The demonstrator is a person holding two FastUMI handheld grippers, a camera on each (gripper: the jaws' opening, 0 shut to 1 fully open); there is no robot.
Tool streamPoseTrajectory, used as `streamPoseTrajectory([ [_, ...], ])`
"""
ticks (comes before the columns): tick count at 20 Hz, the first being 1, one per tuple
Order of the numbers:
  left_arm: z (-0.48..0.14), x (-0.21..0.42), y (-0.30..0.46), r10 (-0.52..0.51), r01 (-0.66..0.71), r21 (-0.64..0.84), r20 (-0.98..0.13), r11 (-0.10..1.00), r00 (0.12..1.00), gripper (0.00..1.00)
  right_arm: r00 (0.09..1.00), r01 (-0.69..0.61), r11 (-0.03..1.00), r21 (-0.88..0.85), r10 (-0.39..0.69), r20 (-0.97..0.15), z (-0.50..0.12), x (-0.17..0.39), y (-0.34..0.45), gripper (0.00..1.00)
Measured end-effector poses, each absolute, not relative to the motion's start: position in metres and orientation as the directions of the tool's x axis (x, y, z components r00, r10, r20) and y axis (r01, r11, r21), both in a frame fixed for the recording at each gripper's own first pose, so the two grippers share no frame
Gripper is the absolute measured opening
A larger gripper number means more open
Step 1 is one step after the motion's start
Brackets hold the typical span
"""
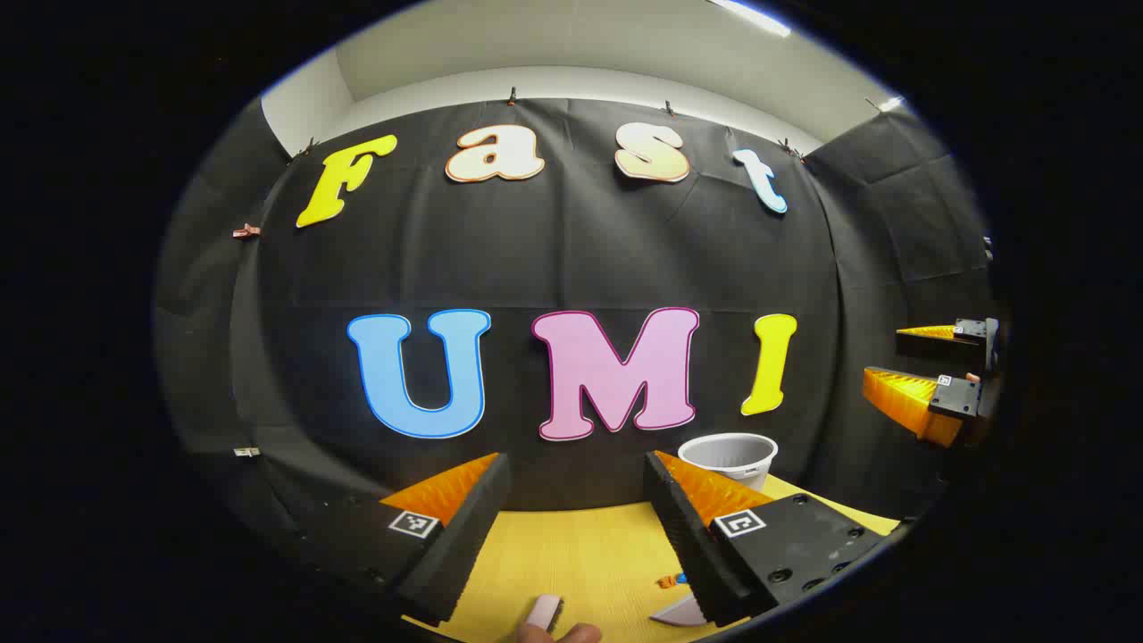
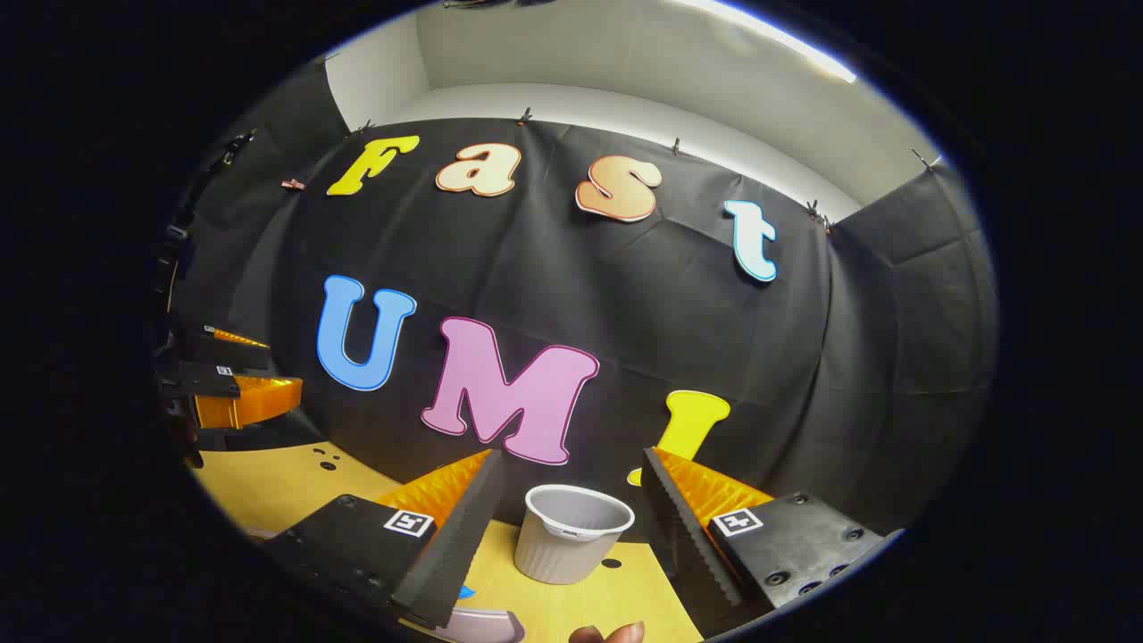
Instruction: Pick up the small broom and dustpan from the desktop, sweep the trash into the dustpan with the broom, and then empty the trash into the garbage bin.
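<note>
Left gripper view. The left gripper (image 1: pixel 576 527) is held above the yellow desktop (image 1: pixel 580 554), its fingers spread wide with nothing between them. The garbage bin (image 1: pixel 729 457), a small pale ribbed cup, stands at the back of the desktop against the booth wall, beyond the tip of the finger on the picture's right. Nearer than the bin, at the lower edge, a pale rounded object (image 1: pixel 545 611) is seen; whether it belongs to the broom cannot be told. Beside it lie small orange and blue scraps (image 1: pixel 671 580), judged to be the trash, and a grey curved edge (image 1: pixel 680 611), possibly the dustpan. The right gripper (image 1: pixel 929 371) is seen well off past the bin, raised, its fingers apart.

Right gripper view. The right gripper (image 2: pixel 571 536) is also wide and empty, with the garbage bin (image 2: pixel 571 534) standing between and beyond its fingers. In front of the bin a grey curved edge (image 2: pixel 482 623) and a blue scrap (image 2: pixel 464 591) are partly seen. The left gripper (image 2: pixel 237 375) is seen away from the bin, at the picture's left edge.

Progress, judged: nothing is grasped, the trash is unswept, so every step is left.
</note>
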State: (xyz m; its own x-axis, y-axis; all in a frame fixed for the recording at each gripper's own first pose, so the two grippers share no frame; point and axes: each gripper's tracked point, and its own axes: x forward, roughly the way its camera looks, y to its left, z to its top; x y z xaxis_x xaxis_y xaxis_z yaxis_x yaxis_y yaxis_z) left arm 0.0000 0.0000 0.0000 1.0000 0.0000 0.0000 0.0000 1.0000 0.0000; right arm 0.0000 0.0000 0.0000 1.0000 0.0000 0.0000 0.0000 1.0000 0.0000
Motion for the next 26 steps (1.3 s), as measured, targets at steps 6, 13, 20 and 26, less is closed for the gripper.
streamPoseTrajectory([
  [6,0.000,-0.003,-0.007,-0.012,0.012,0.016,0.007,1.000,1.000,0.96,1.000,0.002,1.000,0.019,-0.001,-0.010,-0.004,-0.002,-0.004,0.97],
  [13,-0.005,-0.002,-0.012,-0.015,0.015,0.016,0.000,1.000,1.000,0.96,1.000,-0.014,1.000,0.013,0.014,-0.010,-0.003,-0.006,-0.001,0.97],
  [20,-0.037,-0.013,-0.004,-0.009,0.010,0.028,-0.037,1.000,0.999,0.96,0.970,-0.163,0.986,0.023,0.165,-0.177,-0.061,-0.031,0.035,0.97],
  [26,-0.113,-0.035,0.010,-0.006,0.013,0.035,-0.199,0.999,0.980,0.96,0.768,-0.262,0.958,0.118,0.280,-0.575,-0.232,-0.110,0.069,0.98],
])
